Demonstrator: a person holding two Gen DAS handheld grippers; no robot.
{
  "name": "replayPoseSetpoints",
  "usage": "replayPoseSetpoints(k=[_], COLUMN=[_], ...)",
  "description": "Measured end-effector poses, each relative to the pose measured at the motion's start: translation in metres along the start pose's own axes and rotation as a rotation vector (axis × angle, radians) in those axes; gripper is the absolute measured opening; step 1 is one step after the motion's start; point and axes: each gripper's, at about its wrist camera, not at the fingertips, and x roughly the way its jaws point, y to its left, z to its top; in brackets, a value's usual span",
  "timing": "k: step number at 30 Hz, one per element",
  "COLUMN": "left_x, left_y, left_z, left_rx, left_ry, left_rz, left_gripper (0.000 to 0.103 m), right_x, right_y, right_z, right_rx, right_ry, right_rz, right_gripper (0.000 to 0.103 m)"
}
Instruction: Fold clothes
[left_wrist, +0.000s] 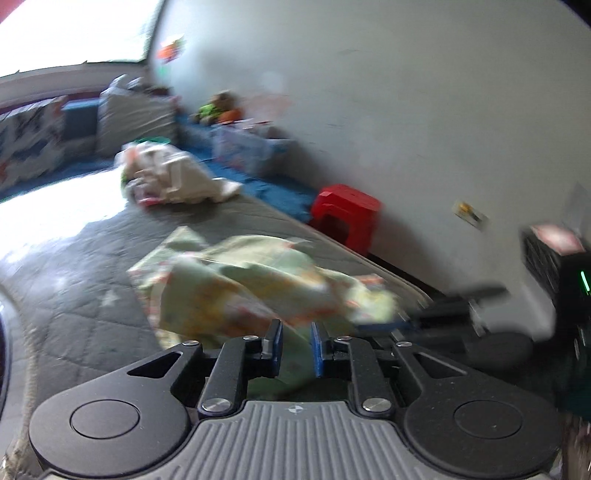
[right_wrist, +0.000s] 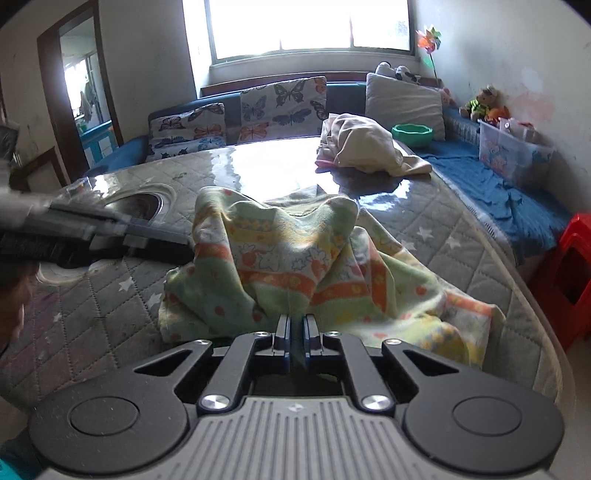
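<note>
A pale green garment with orange and yellow patterned bands (right_wrist: 295, 266) lies bunched on the grey quilted mattress (right_wrist: 110, 317). My right gripper (right_wrist: 296, 328) is shut on its near edge and holds it up. My left gripper (left_wrist: 296, 339) has its blue pads a little apart with a fold of the same garment (left_wrist: 251, 284) between them. The left gripper also shows in the right wrist view (right_wrist: 155, 236), at the garment's left edge. The right gripper appears blurred in the left wrist view (left_wrist: 406, 321), at the garment's right end.
A cream pile of clothes (right_wrist: 365, 147) lies at the mattress's far end, next to a green bowl (right_wrist: 412, 133). Butterfly cushions (right_wrist: 280, 105) line the back. A blue cloth (right_wrist: 495, 192), a plastic box (right_wrist: 513, 151) and a red stool (right_wrist: 569, 280) are on the right.
</note>
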Motion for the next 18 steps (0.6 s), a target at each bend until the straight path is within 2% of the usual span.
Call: replayPoseSetpoints(k=[3,5,6,8,9,11,13,15,18], left_x=[0.0,-0.001,-0.003,-0.011,-0.013,-0.017,-0.015,-0.009,0.004], left_y=[-0.012,-0.008,-0.004,0.005,0.011,0.021,0.032,0.044,0.061], left_z=[-0.008,-0.005,-0.003,0.002,0.006,0.014,0.024,0.032,0.038], left_rx=[0.046,0.021,0.011,-0.011,-0.025,-0.053,-0.087,-0.117,-0.157], left_ry=[0.004,-0.002,-0.014,-0.04,-0.054,-0.089,-0.105,-0.099,-0.064], left_rz=[0.024,0.053,0.069,0.098,0.117,0.172,0.22,0.255,0.259], left_gripper=[0.019,0.019,0.022,0.034,0.047,0.059,0.077,0.087,0.088], right_x=[-0.011,-0.015,-0.016,-0.015,-0.013,-0.005,0.007,0.023,0.043], right_y=[-0.007,-0.011,-0.013,-0.015,-0.016,-0.018,-0.023,-0.028,-0.035], right_z=[0.006,0.013,0.02,0.031,0.036,0.049,0.063,0.075,0.083], right_rx=[0.029,0.035,0.037,0.037,0.035,0.027,0.038,0.055,0.08], right_ry=[-0.028,-0.048,-0.059,-0.071,-0.077,-0.089,-0.09,-0.076,-0.045], right_rz=[0.001,-0.003,-0.002,-0.002,-0.003,-0.006,-0.006,-0.009,-0.015], right_gripper=[0.011,0.012,0.013,0.026,0.033,0.034,0.039,0.04,0.04])
